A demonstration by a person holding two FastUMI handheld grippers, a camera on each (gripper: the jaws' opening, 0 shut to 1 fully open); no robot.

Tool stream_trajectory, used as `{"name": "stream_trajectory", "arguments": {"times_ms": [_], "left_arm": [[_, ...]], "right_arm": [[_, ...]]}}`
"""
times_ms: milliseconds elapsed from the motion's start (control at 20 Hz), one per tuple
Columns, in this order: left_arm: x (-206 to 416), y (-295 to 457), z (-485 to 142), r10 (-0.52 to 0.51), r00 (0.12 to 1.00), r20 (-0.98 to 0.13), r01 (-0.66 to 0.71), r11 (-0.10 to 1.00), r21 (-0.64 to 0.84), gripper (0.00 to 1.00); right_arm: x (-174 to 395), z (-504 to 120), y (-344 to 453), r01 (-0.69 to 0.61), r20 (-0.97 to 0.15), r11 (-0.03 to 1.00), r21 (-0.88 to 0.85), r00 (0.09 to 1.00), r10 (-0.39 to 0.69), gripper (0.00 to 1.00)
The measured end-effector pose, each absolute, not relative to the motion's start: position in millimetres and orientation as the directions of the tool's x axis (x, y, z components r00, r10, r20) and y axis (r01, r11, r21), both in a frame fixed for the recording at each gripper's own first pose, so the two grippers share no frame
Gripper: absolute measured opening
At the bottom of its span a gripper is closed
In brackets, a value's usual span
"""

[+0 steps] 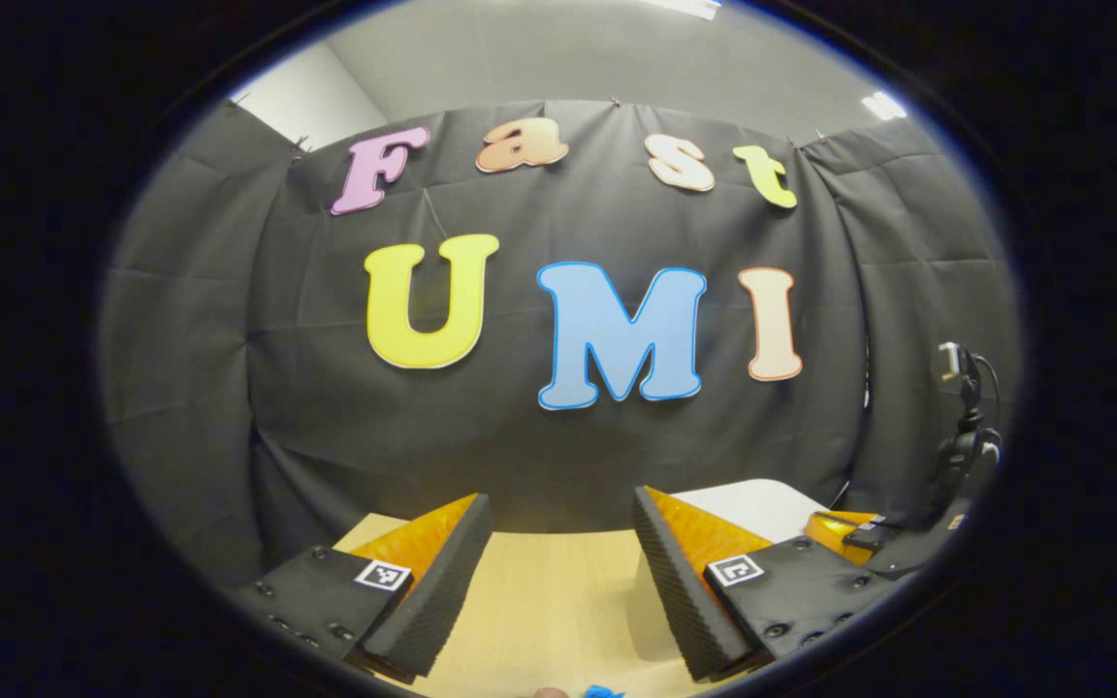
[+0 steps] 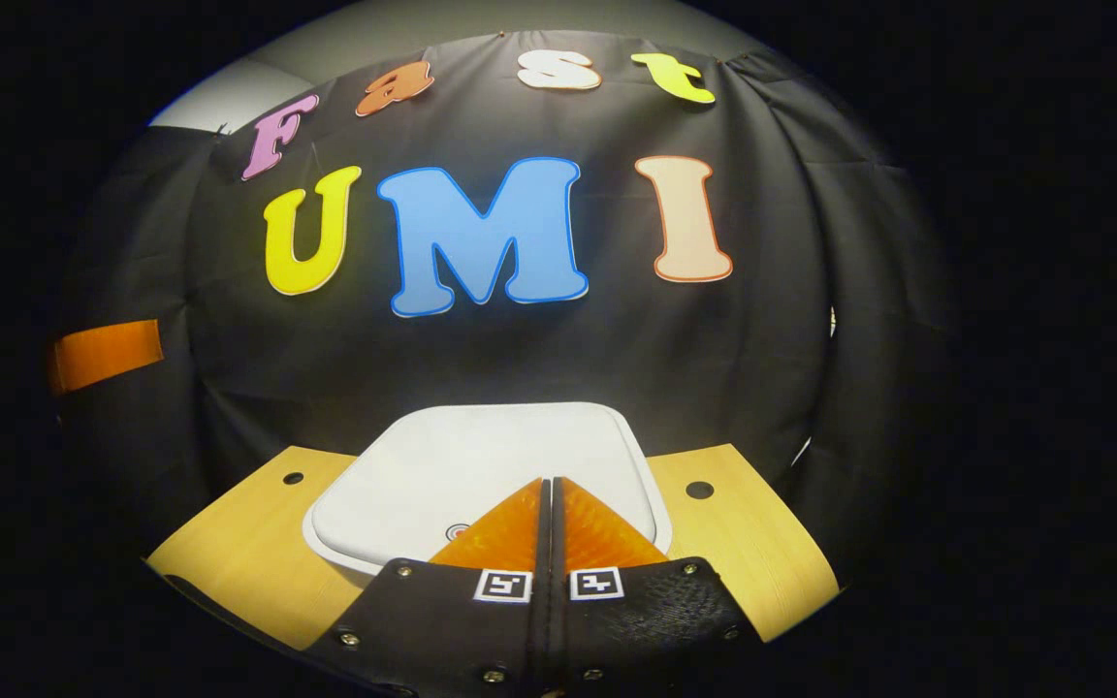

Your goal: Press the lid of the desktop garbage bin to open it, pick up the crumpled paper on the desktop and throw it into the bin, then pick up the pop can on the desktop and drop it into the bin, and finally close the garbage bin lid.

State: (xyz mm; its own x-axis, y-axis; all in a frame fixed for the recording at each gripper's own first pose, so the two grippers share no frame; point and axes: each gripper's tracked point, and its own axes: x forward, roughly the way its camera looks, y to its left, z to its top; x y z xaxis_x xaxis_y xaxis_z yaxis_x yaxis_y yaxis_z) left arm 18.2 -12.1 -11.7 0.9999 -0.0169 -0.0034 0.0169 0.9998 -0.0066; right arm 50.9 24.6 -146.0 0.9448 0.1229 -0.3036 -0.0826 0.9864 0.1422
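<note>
Over the bin lid, right gripper jaws closed, empty; left gripper wide. Lid looks rigid, smooth plastic; press near front-centre button.

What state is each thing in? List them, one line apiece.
Garbage bin lid: closed, lying flat on the bin.
Right gripper: shut, empty, fingertips over the front of the lid; contact cannot be told.
Left gripper: open, empty, above the desktop.
Garbage bin: a white corner shows behind the left gripper's finger.
</note>
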Motion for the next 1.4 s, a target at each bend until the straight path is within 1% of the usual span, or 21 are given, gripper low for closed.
{"name": "stream_trajectory", "arguments": {"times_ms": [50,150,200,250,400,600,800,900,950,1000,1400], "left_arm": [[16,-11,-13,-0.015,1.000,-0.003,0.015,1.000,-0.006,0.95],[12,-9,-12,-0.011,1.000,0.000,0.011,1.000,-0.006,0.95],[11,-8,-11,-0.011,1.000,0.000,0.011,1.000,-0.004,0.95],[10,-7,-10,-0.011,1.000,0.000,0.011,1.000,-0.003,0.95],[5,-7,-11,-0.008,1.000,0.000,0.008,1.000,0.000,0.95],[5,-12,-12,-0.020,1.000,-0.002,0.020,1.000,0.000,0.95],[1,-17,-16,-0.033,0.999,-0.003,0.033,0.999,0.009,0.96],[-1,-21,-19,-0.040,0.999,-0.006,0.040,0.999,0.011,0.95],[-1,-22,-19,-0.042,0.999,-0.006,0.043,0.999,0.011,0.95],[-1,-23,-20,-0.047,0.999,-0.006,0.047,0.999,0.008,0.95],[-1,-29,-24,-0.073,0.997,-0.007,0.073,0.997,-0.004,0.95]], "right_arm": [[51,-140,24,-0.076,-0.302,0.980,0.186,0.944,0.131,0.00],[55,-139,22,-0.057,-0.338,0.967,0.247,0.930,0.142,0.00],[53,-137,23,-0.051,-0.356,0.966,0.255,0.924,0.143,0.00],[50,-131,25,-0.055,-0.350,0.965,0.257,0.925,0.146,0.00],[52,-92,22,-0.064,-0.254,0.970,0.236,0.959,0.125,0.00],[53,-59,23,-0.092,-0.179,0.964,0.251,0.974,0.140,0.00],[46,-29,15,-0.090,-0.094,0.962,0.257,0.989,0.117,0.00],[44,-22,12,-0.092,-0.075,0.961,0.261,0.991,0.115,0.01],[42,-19,9,-0.086,-0.069,0.961,0.261,0.992,0.108,0.04],[41,-17,4,-0.076,-0.062,0.963,0.260,0.993,0.096,0.12],[34,-13,-2,-0.065,-0.051,0.966,0.252,0.995,0.080,0.13]]}}
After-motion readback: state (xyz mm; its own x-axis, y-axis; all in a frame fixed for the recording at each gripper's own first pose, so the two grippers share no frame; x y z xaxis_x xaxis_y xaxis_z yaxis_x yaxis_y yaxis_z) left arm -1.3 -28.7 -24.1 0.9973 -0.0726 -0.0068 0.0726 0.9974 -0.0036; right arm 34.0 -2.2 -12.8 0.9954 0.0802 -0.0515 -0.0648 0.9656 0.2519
